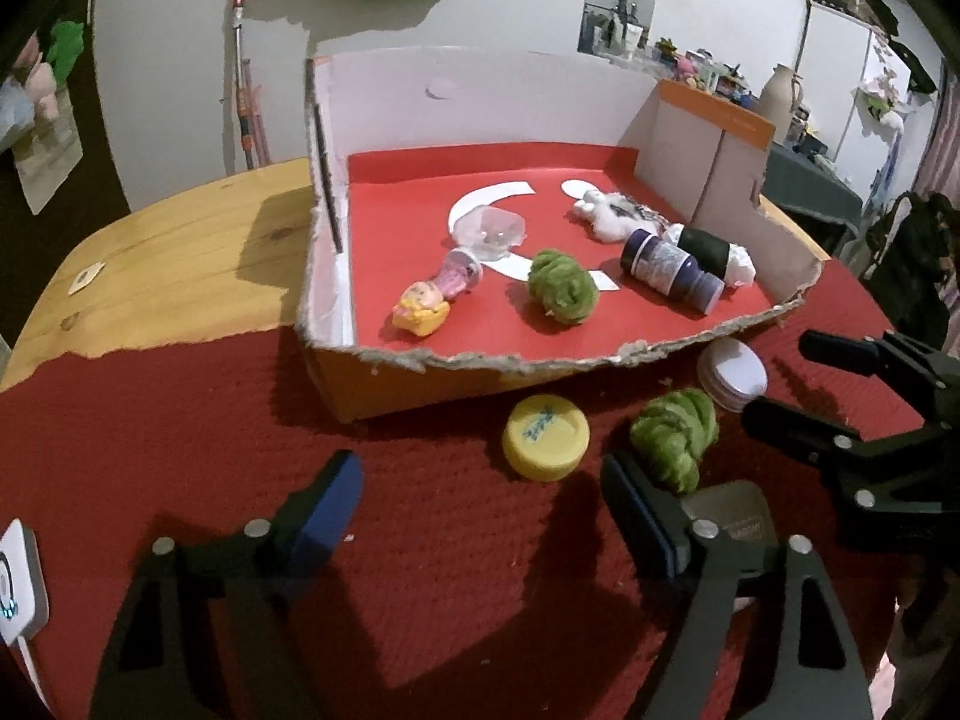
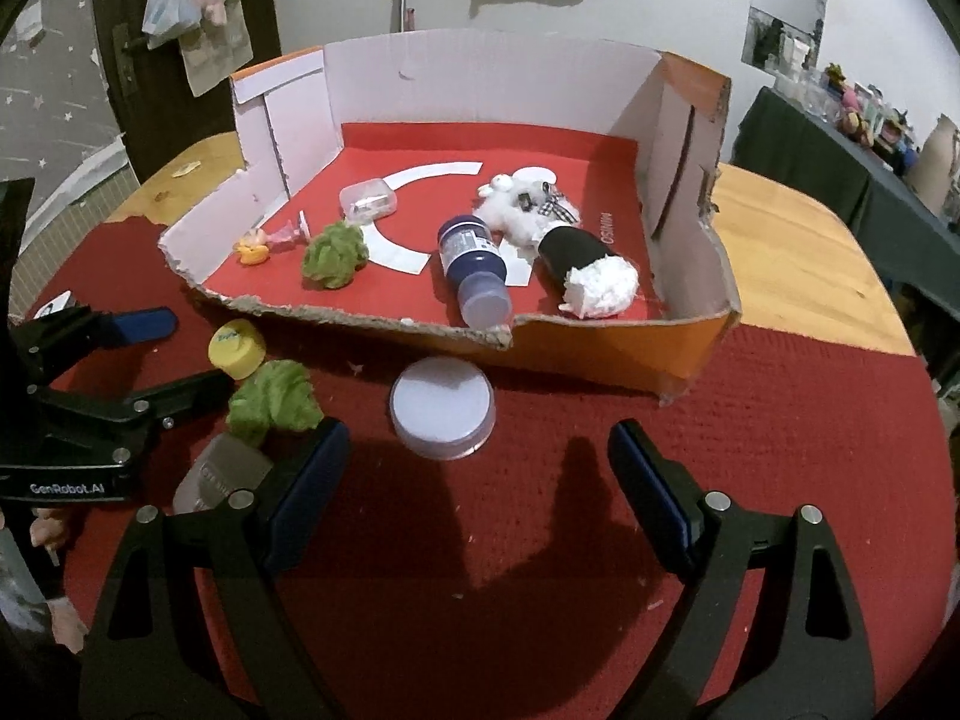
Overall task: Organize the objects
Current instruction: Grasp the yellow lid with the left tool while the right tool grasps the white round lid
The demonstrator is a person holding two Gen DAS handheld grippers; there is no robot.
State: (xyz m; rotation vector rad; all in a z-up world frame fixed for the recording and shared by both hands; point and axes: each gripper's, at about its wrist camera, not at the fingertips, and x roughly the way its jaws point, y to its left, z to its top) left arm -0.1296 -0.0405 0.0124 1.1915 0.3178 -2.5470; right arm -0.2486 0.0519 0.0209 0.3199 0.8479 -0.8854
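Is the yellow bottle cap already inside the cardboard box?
No. The yellow bottle cap lies on the red cloth outside the torn front wall of the cardboard box, beside a green fuzzy ball.

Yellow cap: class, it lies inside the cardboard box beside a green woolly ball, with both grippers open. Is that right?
Not quite. The yellow cap lies outside the cardboard box, on the red cloth beside a green woolly ball, as the left wrist view shows. Both grippers are open.

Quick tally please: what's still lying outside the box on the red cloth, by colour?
Green: 1, fuzzy ball
Yellow: 1, cap
White: 1, round lid
Grey: 1, flat piece
Total: 4, all in front of the cardboard box.
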